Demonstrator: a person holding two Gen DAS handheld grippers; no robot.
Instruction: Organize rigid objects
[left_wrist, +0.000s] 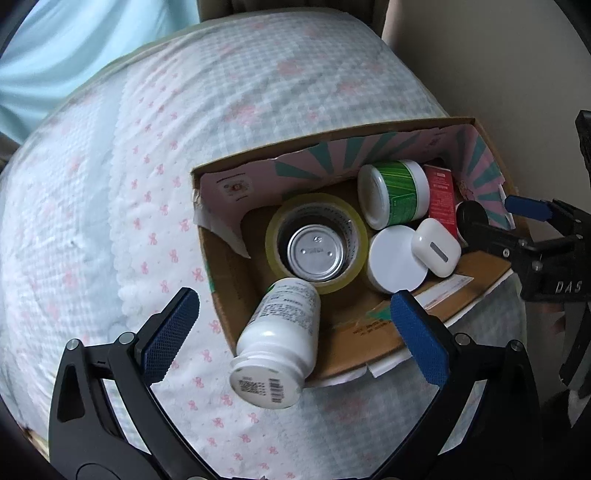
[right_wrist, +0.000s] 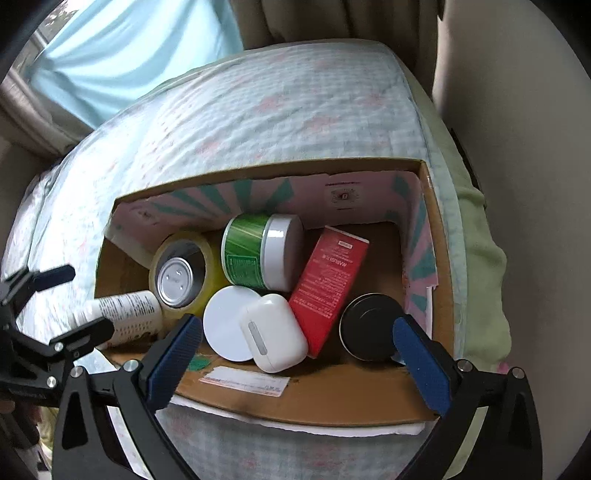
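A cardboard box (left_wrist: 373, 343) (right_wrist: 332, 402) sits on a bed. In it are a yellow tape roll (left_wrist: 354, 229) (right_wrist: 210, 266) around a metal can (left_wrist: 317, 251) (right_wrist: 175, 277), a green-labelled jar (left_wrist: 400, 192) (right_wrist: 247, 251), a white round lid (left_wrist: 395, 260) (right_wrist: 221, 325), a white earbud case (left_wrist: 436, 247) (right_wrist: 273, 332), a red carton (left_wrist: 441, 195) (right_wrist: 328, 284) and a black round tin (right_wrist: 369, 325). A white pill bottle (left_wrist: 280, 339) (right_wrist: 122, 314) leans over the box's near-left wall, base toward me. My left gripper (left_wrist: 295, 332) is open around it, not touching. My right gripper (right_wrist: 295, 354) is open above the box's front edge.
The bed (left_wrist: 110, 184) (right_wrist: 258, 110) has a checked quilt with pink bows. A pale blue curtain (right_wrist: 129, 55) hangs behind it and a beige wall (right_wrist: 535, 184) stands on the right. The right gripper shows at the right edge of the left wrist view (left_wrist: 535, 236).
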